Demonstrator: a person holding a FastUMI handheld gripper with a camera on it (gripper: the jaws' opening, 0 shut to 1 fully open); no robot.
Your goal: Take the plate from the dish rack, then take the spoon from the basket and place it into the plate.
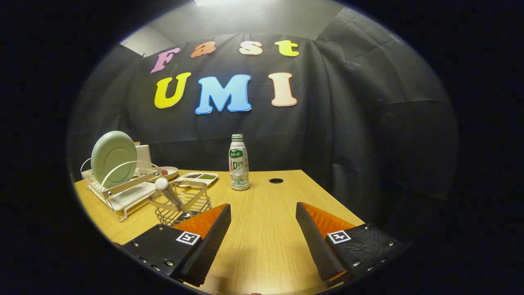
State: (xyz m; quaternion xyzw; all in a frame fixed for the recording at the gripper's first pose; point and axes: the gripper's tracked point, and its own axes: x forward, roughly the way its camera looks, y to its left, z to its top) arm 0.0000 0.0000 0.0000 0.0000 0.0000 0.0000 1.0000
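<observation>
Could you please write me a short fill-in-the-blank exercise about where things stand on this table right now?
1. The plate stands on edge in the ____.
2. The spoon sits in the wire ____, handle up.
3. The gripper has its fingers ____, with bare table between them.
4. Beyond the fingers, a ____ stands upright on the table.

Missing words: dish rack; basket; open; bottle

The only signs on the gripper [263, 207] are two square black-and-white coded markers, one behind each finger: the left marker [188, 238] and the right marker [339, 237]. Neither spells a word I can read. The fingers stand wide apart with nothing between them, above the table [262, 254]. Beyond them the bottle [239, 164] wears a printed label with green and red lettering, its fine print too small to tell.
</observation>
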